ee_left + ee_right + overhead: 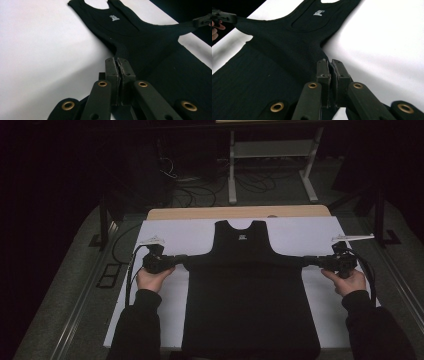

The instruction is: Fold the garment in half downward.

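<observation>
Black tank top stretched flat between two claws

The left claw (179, 259) is clamped on the left side of the tank top (250, 295), which lies spread on the white tabletop (192, 232); the right claw (310, 261) is clamped on its right side.

Both forearms enter from below, dark-sleeved, spread wide apart. Left gripper (181, 259) points inward, jaws pressed together. Right gripper (306, 260) mirrors it, pointing inward, jaws likewise closed. Bare hands grip each body.
</observation>
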The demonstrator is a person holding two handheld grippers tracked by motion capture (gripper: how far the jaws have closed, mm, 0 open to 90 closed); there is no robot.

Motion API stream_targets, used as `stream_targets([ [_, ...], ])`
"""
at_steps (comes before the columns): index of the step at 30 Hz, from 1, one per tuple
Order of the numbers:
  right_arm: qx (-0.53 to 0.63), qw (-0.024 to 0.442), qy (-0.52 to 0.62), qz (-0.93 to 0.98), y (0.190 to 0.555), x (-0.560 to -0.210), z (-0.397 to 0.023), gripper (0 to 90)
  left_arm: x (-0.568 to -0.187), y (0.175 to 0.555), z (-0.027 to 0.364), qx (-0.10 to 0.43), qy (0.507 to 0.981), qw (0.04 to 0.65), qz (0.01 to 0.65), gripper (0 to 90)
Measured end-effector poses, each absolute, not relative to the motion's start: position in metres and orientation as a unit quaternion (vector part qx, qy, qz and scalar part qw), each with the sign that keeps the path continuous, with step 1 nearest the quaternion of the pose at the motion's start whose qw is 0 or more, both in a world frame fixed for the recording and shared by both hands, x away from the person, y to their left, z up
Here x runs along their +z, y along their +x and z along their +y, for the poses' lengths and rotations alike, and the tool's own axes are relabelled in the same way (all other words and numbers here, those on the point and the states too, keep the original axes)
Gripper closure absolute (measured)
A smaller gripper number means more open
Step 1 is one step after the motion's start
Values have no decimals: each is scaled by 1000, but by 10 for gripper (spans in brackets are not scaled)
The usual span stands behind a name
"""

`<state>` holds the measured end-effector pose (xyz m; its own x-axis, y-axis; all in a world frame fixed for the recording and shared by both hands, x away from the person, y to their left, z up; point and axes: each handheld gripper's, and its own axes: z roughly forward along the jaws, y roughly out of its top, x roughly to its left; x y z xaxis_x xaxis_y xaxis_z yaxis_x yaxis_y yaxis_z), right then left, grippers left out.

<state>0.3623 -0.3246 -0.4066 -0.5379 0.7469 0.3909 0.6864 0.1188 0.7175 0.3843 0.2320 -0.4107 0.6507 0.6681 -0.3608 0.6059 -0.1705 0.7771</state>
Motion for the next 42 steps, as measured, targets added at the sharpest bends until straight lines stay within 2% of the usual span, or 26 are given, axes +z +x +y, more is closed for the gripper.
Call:
stream_targets([
  [22,443,-2,487,753,331,-414,-328,837,-416,347,237,0,767,488,417,866],
  [42,412,-35,493,766,305,-422,-332,834,-425,319,236,-28,797,442,410,866],
])
